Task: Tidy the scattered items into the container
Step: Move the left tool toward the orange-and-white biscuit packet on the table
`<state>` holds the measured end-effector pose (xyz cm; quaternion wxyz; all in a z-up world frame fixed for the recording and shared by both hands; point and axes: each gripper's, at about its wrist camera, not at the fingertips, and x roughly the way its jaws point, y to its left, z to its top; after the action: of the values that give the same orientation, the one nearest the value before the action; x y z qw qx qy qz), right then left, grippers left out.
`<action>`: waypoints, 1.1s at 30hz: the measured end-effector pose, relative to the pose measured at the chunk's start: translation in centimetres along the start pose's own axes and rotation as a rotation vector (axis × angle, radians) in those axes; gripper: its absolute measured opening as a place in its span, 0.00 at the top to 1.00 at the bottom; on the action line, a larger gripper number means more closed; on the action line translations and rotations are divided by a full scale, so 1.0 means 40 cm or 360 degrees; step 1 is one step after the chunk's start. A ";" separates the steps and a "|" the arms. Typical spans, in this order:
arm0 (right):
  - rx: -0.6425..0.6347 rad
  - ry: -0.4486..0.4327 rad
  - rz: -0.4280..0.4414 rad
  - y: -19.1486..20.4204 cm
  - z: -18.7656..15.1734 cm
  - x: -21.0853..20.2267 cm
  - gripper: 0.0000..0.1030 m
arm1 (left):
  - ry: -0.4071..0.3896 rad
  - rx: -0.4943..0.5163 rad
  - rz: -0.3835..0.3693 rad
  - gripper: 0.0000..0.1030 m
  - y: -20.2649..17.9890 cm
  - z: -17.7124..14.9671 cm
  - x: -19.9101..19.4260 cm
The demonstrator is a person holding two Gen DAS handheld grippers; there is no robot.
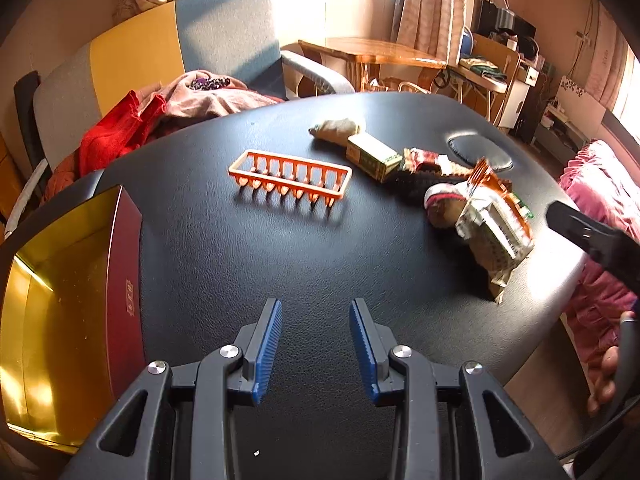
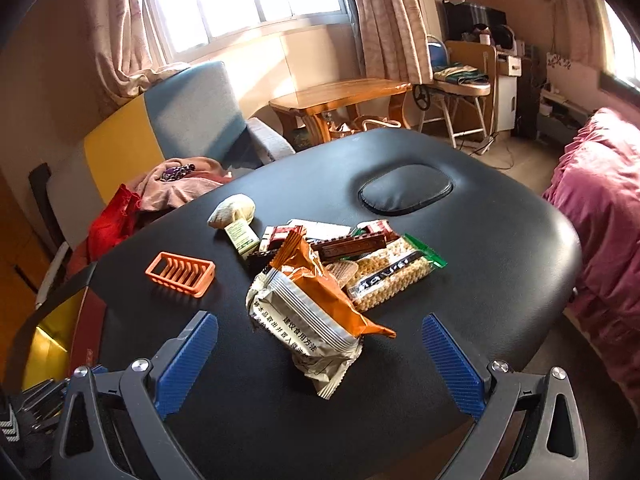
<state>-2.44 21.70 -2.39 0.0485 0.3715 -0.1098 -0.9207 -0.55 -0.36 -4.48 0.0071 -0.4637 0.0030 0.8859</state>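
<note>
On the pebbled black table (image 2: 500, 264), both tools gape above crinkly packets (image 2: 308, 312).

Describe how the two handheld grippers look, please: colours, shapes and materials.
Both the left gripper and the right gripper have dark grey plastic frames with triangular cut-outs, silver round bolts at the pivots, and ribbed blue pads lining the jaws.

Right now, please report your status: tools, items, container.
Left tool open, empty. Right tool open wide, facing grey-orange snack packet. Orange rack and snack pile on black table; gold-lined box empty, far left. Path clear.
</note>
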 end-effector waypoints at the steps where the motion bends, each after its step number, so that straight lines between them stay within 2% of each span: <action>1: -0.0001 0.0017 0.0020 -0.008 -0.004 0.004 0.00 | 0.0013 0.0005 -0.0002 0.66 0.001 -0.004 0.008; 3: -0.0004 0.0035 0.0078 -0.025 -0.011 0.007 0.00 | 0.0043 0.0011 -0.0010 0.66 0.005 -0.014 0.024; 7: 0.0062 0.0112 0.0282 -0.059 -0.003 0.029 0.00 | 0.0101 0.0022 -0.0025 0.66 0.013 -0.033 0.057; 16: 0.0099 0.0207 0.0294 -0.053 0.064 0.166 0.00 | 0.0151 -0.0016 -0.0109 0.66 0.051 -0.060 0.069; 20: 0.0154 0.0354 0.0424 -0.036 0.057 0.227 0.00 | 0.0156 -0.0061 -0.0166 0.66 0.077 -0.076 0.064; 27: 0.0037 0.0516 0.0765 0.083 -0.023 0.219 0.00 | 0.0139 -0.0217 -0.0291 0.66 0.143 -0.086 0.047; 30: 0.0065 0.0531 0.0819 0.100 -0.041 0.207 0.00 | 0.0109 -0.0262 -0.0369 0.66 0.158 -0.083 0.034; 33: 0.0071 0.0486 0.0771 0.088 -0.038 0.178 0.00 | 0.0069 -0.0265 -0.0444 0.66 0.151 -0.069 0.020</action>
<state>-6.48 16.83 -7.42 0.2749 0.4696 -0.2071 -0.8130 1.14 -6.43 -6.72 0.0915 -0.4777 -0.1346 0.8633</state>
